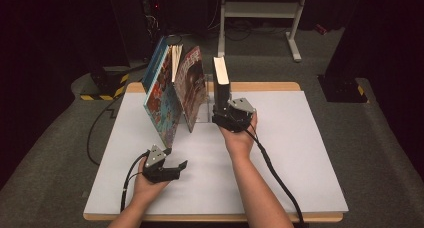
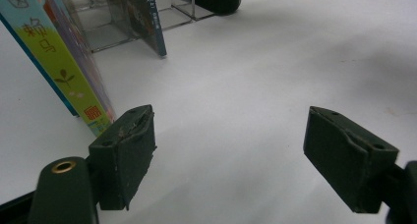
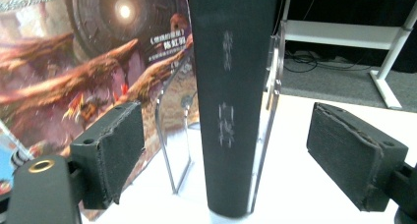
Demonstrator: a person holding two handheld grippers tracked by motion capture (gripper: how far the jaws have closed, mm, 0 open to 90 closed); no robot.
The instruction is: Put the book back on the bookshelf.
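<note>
- The black book stands upright in the clear divider rack at the far middle of the counter, so setting it there looks done, judging by how it rests on its own.
- The right tool sits just on the near side of that book, released: in the right gripper view both pads stand wide of the spine with daylight on each side, touching nothing.
- The left tool hovers low over the near left of the counter, also released and empty, near the bottom corner of the leaning picture books.
- The black book's long axis runs straight up; its spine faces the near side and its pale page edges show on top.
- What looks left: the picture books tilt to the left against one another, not upright like the black one, so straightening them would likely be next.
- The reddish-brown cover leans just left of the black book, with a divider between them.
</note>
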